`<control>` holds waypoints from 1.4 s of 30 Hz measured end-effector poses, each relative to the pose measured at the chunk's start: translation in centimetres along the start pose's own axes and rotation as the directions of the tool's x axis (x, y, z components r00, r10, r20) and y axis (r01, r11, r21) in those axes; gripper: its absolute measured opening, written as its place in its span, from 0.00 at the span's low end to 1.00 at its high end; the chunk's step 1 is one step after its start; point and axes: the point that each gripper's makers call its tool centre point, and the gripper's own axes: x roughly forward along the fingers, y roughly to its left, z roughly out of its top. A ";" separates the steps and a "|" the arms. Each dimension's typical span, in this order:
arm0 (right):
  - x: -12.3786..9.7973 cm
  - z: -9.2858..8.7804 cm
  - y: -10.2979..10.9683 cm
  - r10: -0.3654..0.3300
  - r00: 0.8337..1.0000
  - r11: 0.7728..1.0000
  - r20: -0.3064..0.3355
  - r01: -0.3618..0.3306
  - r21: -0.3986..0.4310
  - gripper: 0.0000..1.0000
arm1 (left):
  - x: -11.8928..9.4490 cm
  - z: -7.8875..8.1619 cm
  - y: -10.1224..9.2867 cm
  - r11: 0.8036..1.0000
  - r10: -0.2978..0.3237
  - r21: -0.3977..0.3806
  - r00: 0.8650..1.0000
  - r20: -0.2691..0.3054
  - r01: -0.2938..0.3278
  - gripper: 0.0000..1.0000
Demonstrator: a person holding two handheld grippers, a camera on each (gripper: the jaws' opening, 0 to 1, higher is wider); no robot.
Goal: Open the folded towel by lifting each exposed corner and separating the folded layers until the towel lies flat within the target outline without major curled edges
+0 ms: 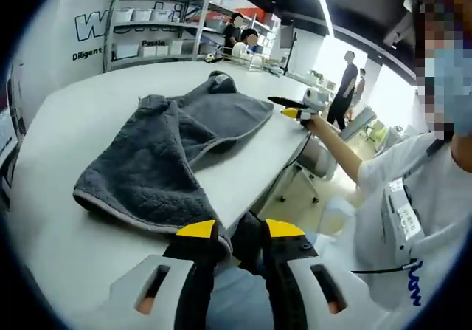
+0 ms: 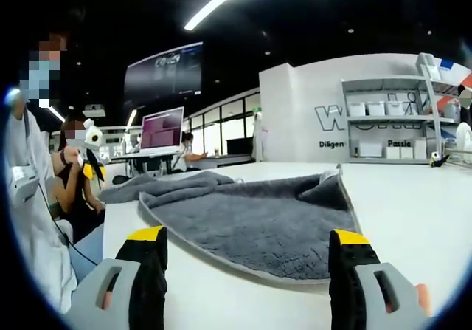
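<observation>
A grey towel (image 1: 166, 156) lies partly folded and rumpled on the white table (image 1: 51, 219), with one layer turned over near its middle. My left gripper (image 1: 240, 234) sits at the towel's near corner by the table edge, and dark cloth is pinched between its yellow-tipped jaws. Beyond the towel's far side a person's hand holds my right gripper (image 1: 291, 107) just off the cloth. In the right gripper view that gripper (image 2: 248, 238) stands wide open and low over the table, with the towel (image 2: 251, 219) spread just ahead of it. The left gripper (image 2: 87, 169) appears at the towel's far left end.
The table edge (image 1: 284, 171) runs along the right of the left gripper view, and the person in a white shirt (image 1: 402, 204) stands beside it. Metal shelves (image 1: 155, 27) with white bins stand behind the table. A lit monitor (image 2: 162, 131) and other people are further back.
</observation>
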 end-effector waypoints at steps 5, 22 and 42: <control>-0.1 0.0 -0.3 -0.006 1.000 1.000 0.001 0.006 0.004 0.92 | -1.9 1.7 2.6 0.989 0.131 0.057 0.984 0.122 -0.139 0.37; -0.2 0.3 -0.4 0.012 1.000 1.000 0.021 -0.012 0.019 0.93 | -5.7 0.6 14.4 0.847 0.460 0.188 0.863 0.209 -0.497 0.94; -0.2 0.7 -0.1 0.013 0.999 1.000 0.043 -0.013 0.019 0.92 | -1.1 0.7 18.5 0.867 0.427 0.222 0.895 0.129 -0.445 0.99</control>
